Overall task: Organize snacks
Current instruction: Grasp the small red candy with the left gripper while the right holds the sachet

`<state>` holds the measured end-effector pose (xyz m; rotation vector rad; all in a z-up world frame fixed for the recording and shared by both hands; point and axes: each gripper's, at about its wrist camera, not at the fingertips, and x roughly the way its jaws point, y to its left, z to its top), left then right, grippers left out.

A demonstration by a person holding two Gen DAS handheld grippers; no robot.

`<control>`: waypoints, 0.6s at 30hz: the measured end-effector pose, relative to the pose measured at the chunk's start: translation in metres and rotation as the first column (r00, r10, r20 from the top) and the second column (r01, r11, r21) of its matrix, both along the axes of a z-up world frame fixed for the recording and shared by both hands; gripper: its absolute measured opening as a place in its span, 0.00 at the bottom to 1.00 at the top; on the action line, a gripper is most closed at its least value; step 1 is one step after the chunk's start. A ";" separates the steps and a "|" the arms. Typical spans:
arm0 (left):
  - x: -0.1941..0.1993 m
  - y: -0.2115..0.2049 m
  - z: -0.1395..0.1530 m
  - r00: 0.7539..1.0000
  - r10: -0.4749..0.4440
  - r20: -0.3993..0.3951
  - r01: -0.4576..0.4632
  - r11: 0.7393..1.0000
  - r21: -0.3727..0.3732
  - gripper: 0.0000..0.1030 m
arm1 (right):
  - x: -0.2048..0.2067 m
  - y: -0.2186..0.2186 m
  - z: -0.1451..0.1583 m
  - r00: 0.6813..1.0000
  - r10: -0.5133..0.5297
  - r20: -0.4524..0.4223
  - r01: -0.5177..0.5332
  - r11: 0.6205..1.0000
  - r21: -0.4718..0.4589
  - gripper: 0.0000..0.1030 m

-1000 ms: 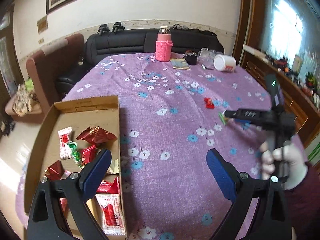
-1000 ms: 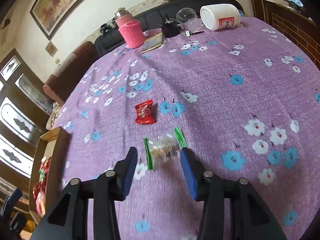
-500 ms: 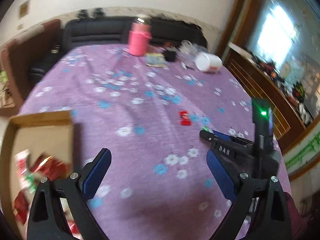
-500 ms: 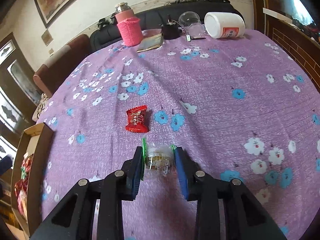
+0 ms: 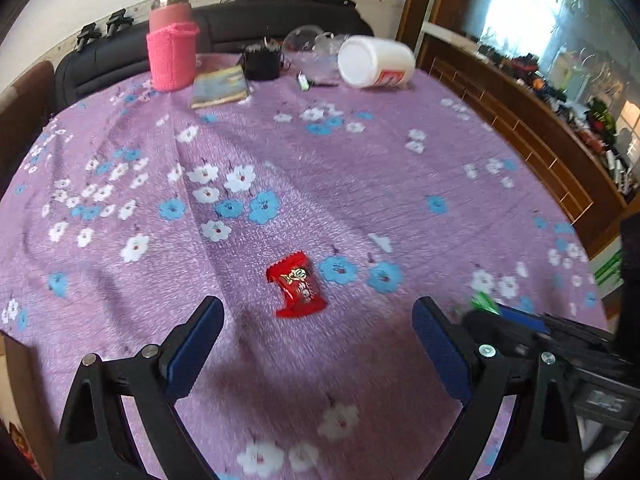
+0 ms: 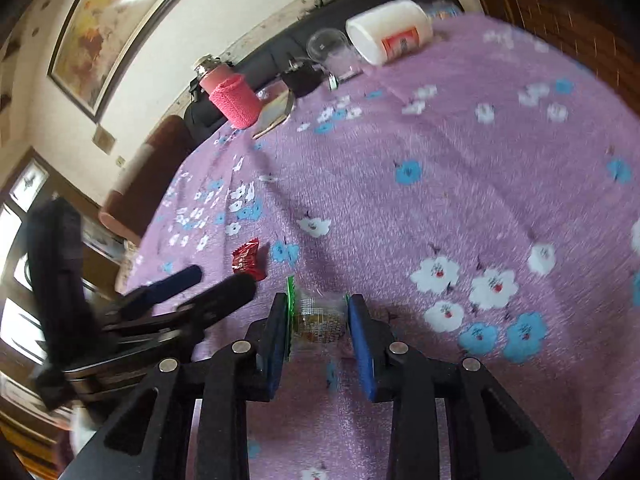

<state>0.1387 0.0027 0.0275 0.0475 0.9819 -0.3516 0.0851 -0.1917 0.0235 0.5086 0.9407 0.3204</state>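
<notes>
My right gripper [image 6: 318, 320] is clamped on a crinkly clear green-edged snack [image 6: 318, 318], frame centre. Left gripper [image 5: 316, 344] gapes wide w/ a glossy red packet [image 5: 297, 283] just ahead, flat on fuzzy purple floral tablecloth [image 5: 360, 184]; sofa [image 5: 240, 20] up top.

On the table [image 5: 360, 184]: candy [image 5: 297, 284] ahead, between the left hand-held gripper [image 5: 316, 336] fingers; flask [image 5: 172, 40], notebook [image 5: 220, 88] and jar [image 5: 376, 62] far behind; wafer [image 6: 318, 316] right of candy.
</notes>
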 end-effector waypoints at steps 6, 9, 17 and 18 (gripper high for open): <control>0.012 -0.008 -0.016 1.000 0.007 -0.011 -0.007 0.999 0.033 0.54 | -0.003 0.000 0.007 0.999 -0.020 0.038 0.022 0.999 -0.038 0.31; 0.015 -0.005 -0.014 1.000 0.018 -0.001 -0.018 0.999 0.041 0.27 | -0.003 -0.003 0.006 0.999 -0.030 0.040 0.032 0.999 -0.041 0.31; 0.005 0.015 -0.006 0.999 0.048 0.012 -0.048 0.999 0.010 0.23 | -0.002 -0.002 0.005 0.998 -0.020 0.051 0.022 0.999 -0.033 0.31; 0.001 0.018 -0.003 0.998 0.054 0.017 -0.054 0.999 -0.005 0.23 | -0.002 -0.001 0.006 0.998 -0.015 0.057 0.016 1.000 -0.025 0.31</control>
